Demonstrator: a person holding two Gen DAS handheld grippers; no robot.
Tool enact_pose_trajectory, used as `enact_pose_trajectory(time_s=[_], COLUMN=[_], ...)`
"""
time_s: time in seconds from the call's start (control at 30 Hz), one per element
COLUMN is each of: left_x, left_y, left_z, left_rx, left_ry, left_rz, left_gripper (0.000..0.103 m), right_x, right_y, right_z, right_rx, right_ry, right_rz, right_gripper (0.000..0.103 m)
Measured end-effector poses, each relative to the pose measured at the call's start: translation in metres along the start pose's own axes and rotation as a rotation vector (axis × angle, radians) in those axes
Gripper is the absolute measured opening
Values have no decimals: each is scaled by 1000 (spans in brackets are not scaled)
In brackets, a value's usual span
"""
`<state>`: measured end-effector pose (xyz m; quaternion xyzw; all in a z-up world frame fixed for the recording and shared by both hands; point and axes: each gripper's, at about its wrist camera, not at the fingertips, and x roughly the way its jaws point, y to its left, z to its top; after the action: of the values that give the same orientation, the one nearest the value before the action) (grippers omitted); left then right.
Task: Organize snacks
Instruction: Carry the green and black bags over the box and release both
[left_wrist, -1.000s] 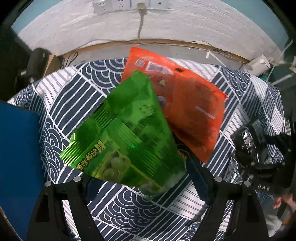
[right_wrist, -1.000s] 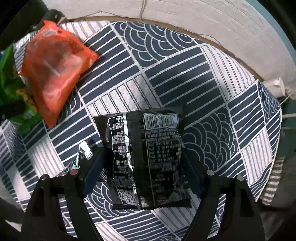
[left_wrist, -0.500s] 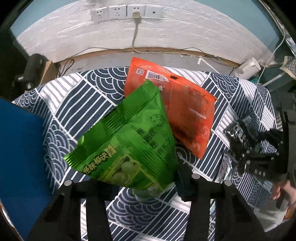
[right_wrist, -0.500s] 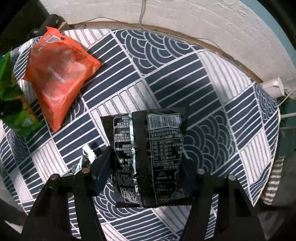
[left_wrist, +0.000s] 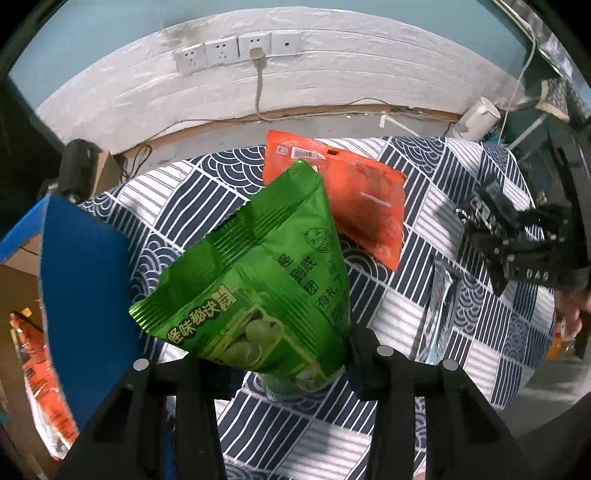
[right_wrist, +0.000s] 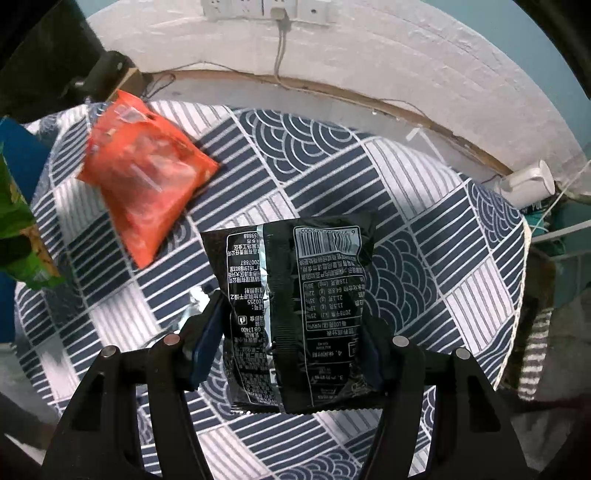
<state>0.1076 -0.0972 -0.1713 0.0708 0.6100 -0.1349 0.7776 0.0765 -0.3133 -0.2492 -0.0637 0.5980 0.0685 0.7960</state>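
Observation:
My left gripper (left_wrist: 280, 365) is shut on a green snack bag (left_wrist: 266, 273) and holds it raised above the patterned tablecloth (left_wrist: 184, 192). My right gripper (right_wrist: 291, 332) is shut on a black snack bag (right_wrist: 299, 295), also lifted off the table; it shows at the right of the left wrist view (left_wrist: 517, 251). An orange snack bag (left_wrist: 354, 195) lies flat on the cloth behind the green bag; it shows in the right wrist view (right_wrist: 144, 177) at the left. The green bag edge shows there too (right_wrist: 18, 236).
A blue-walled box (left_wrist: 81, 280) stands at the table's left, with orange packs (left_wrist: 40, 380) inside. A silver wrapper (left_wrist: 441, 295) lies on the cloth near the right gripper. A white wall with sockets (left_wrist: 236, 51) stands behind the table. A white cup-like object (right_wrist: 528, 181) sits at the far right edge.
Both grippers have risen and pulled back with their bags; the table looks smaller and the wall sockets have come into view. The blue box is more visible at left.

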Motion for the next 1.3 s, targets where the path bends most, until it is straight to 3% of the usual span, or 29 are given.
enact_pose_trajectory(time_s=[0.27,0.47,0.7,1.3], left_x=[-31,-55,-93,-147], left_y=[-2,6,19,50], left_z=[-16,-26,-37,-76], left_rx=[58,47,84,125], left_ry=[-36,-37,-111,-201], left_rz=[22,11,94,170], left_gripper=[43,42,42,42], right_x=[-35,-66,-100,-158], right_y=[34,57,86,186], right_z=[-3,0,4,21], right_rx=[-43,-71,-109,-250], right_ry=[-45,-79,-122,-204], right_rz=[21,55,106,204], right_gripper=[64,64,64,64])
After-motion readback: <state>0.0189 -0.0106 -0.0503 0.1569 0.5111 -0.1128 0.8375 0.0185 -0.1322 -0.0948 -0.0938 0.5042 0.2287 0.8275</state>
